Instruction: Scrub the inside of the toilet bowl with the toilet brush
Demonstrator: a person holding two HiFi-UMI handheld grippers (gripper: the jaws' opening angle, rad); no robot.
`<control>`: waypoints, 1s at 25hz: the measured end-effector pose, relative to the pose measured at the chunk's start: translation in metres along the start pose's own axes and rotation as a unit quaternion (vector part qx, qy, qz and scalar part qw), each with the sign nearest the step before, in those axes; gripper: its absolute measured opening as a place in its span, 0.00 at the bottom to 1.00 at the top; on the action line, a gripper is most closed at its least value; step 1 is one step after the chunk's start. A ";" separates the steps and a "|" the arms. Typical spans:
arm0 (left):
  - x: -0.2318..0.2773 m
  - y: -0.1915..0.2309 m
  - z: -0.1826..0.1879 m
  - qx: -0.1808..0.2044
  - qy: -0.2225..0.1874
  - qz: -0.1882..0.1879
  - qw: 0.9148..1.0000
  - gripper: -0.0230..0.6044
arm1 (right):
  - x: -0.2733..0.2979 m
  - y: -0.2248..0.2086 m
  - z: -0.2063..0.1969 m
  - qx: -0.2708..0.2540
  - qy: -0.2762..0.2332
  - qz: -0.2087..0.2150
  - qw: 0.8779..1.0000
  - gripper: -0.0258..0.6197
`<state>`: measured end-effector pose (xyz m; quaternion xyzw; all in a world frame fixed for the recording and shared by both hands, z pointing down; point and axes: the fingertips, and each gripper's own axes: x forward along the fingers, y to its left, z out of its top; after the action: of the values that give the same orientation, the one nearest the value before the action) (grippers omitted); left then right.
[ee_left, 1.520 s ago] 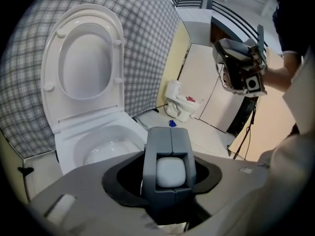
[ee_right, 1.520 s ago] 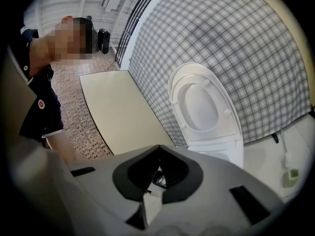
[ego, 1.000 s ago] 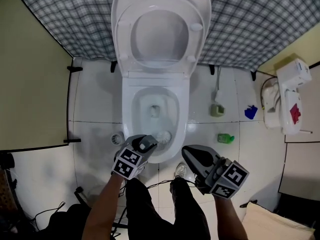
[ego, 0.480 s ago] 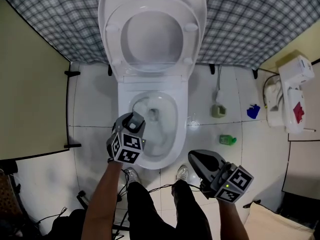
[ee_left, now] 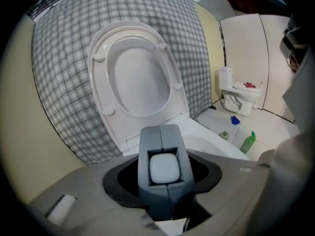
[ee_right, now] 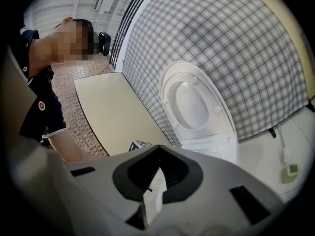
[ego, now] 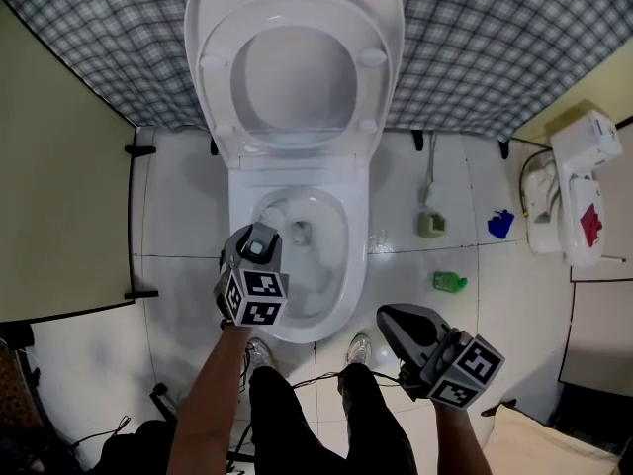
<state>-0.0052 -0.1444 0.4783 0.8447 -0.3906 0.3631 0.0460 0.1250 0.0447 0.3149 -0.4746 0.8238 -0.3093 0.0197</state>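
The white toilet has its seat and lid raised, and its bowl lies open below me. My left gripper hangs over the bowl's left rim, shut on the grey toilet brush handle, whose white end cap faces the camera in the left gripper view. The brush head is hidden under that gripper. My right gripper is low at the right, beside the bowl's front and above the floor. Its jaws are together with nothing in them.
A green bottle, a blue object and a small green-and-white holder stand on the tiled floor right of the toilet. A white fixture is at the far right. A cream partition closes the left. Cables trail by the person's feet.
My left gripper has moved with the brush from the bowl's front rim to its left side. The right gripper has sunk slightly down and right.
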 end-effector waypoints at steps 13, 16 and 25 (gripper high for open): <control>0.043 -0.024 0.051 -0.182 -0.111 -0.010 0.977 0.38 | -0.027 -0.035 -0.004 0.003 0.008 -0.032 0.999 0.04; 0.047 -0.051 0.058 -0.166 -0.123 -0.039 0.978 0.38 | -0.032 -0.039 -0.005 0.005 0.008 -0.037 0.999 0.04; 0.019 -0.132 0.070 -0.042 -0.134 -0.180 0.974 0.38 | -0.026 -0.033 -0.012 0.012 0.009 -0.029 0.999 0.04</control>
<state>0.1352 -0.0903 0.4662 0.9394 -0.2493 0.2160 0.0933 0.1606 0.0598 0.3352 -0.4950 0.8063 -0.3238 0.0091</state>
